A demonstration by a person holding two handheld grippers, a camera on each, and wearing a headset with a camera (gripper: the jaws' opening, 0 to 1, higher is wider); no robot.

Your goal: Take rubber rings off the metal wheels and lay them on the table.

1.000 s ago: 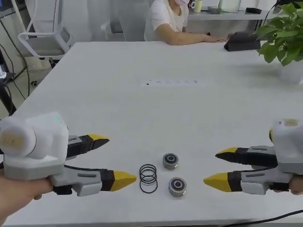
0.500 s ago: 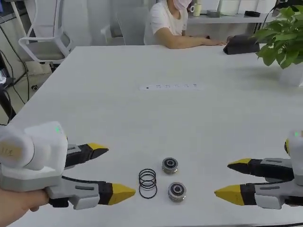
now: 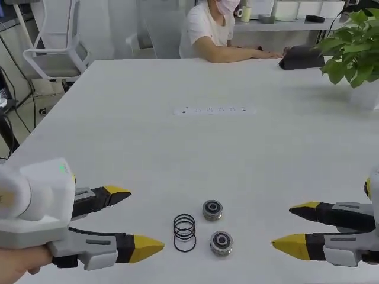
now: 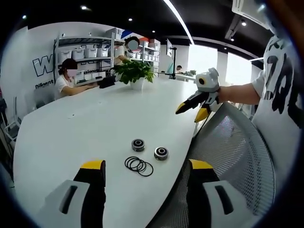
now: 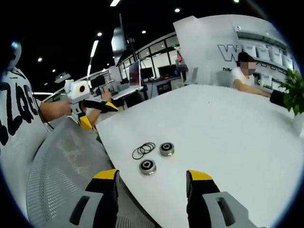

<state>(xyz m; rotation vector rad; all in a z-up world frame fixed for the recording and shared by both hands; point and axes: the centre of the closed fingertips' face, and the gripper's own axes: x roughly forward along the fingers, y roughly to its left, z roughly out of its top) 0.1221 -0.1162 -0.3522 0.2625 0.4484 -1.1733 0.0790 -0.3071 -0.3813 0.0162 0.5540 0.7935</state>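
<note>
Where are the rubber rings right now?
Head view: rings lie on the table, just left of the two wheels, between left gripper and right gripper.

Open desk (image 3: 237,154) stretches between left tongs (image 3: 146,218) and right tongs (image 3: 282,226). Obstacles there: rings (image 3: 184,232), far wheel (image 3: 212,209), near wheel (image 3: 221,241), clustered near the front edge, wheels apart from each other. Wide lane on each side of the cluster. Plant (image 3: 352,44) and seated person (image 3: 210,26) stand well beyond.
</note>
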